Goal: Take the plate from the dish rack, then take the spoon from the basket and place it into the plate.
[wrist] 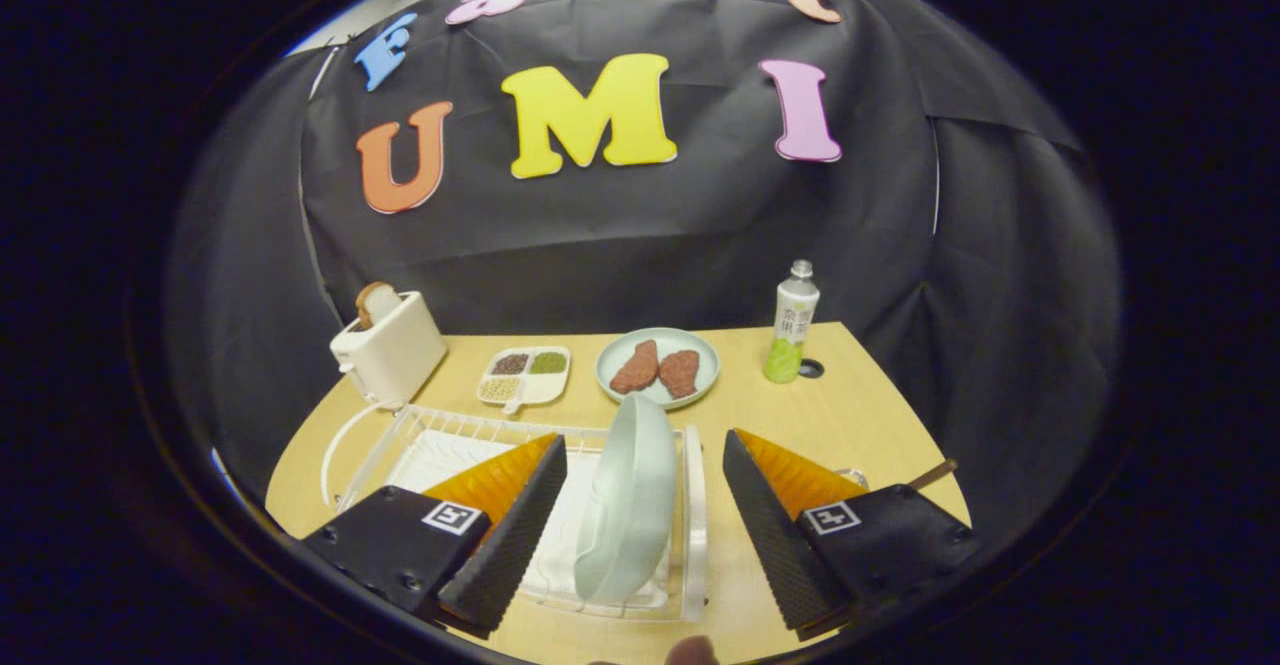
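While standing on edge in the dish rack, plate upright, gripper released, fingers flanking it.

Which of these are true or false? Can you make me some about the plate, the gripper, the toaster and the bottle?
1. The pale green round plate stands on edge in the white wire dish rack. True.
2. The gripper is shut on the plate. False: its fingers are open, either side of it.
3. The white toaster holds a slice of bread. True.
4. The green-and-white bottle lies on its side. False: it stands upright on the wooden table.
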Motion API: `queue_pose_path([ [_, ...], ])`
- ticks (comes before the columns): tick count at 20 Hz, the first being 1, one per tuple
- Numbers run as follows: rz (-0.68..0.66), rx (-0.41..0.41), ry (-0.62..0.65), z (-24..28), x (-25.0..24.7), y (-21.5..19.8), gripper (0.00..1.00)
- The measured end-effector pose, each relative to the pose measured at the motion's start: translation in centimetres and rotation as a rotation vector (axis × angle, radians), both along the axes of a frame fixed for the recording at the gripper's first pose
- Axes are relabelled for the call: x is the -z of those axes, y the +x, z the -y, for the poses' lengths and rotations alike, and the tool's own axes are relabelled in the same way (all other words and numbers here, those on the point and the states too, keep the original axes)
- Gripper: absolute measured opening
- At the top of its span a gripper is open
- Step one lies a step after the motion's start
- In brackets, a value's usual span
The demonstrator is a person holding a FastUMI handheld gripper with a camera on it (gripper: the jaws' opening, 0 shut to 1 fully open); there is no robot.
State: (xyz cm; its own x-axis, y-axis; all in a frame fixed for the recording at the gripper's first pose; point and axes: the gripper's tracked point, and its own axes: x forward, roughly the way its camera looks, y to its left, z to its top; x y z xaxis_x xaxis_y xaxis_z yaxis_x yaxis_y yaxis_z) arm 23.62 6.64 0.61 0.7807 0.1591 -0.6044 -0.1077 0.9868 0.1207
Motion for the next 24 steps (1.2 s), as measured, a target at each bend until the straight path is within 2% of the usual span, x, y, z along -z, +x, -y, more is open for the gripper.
queue_pose_path([
  [7,-0.164,0.015,0.012,-1.3,3.9,1.1,0.9],
  [11,-0.225,0.032,0.031,-2.1,5.2,0.9,0.78],
  [13,-0.243,0.051,0.024,-2.3,5.5,0.8,0.67],
  [14,-0.253,0.066,0.017,-2.3,5.2,0.5,0.55],
  [16,-0.265,0.1,-0.003,-2.3,5.0,0.4,0.4],
  [22,-0.276,0.251,-0.117,-0.1,3.1,0.8,0.32],
  [24,-0.287,0.255,-0.13,-0.2,2.6,0.7,0.31],
])
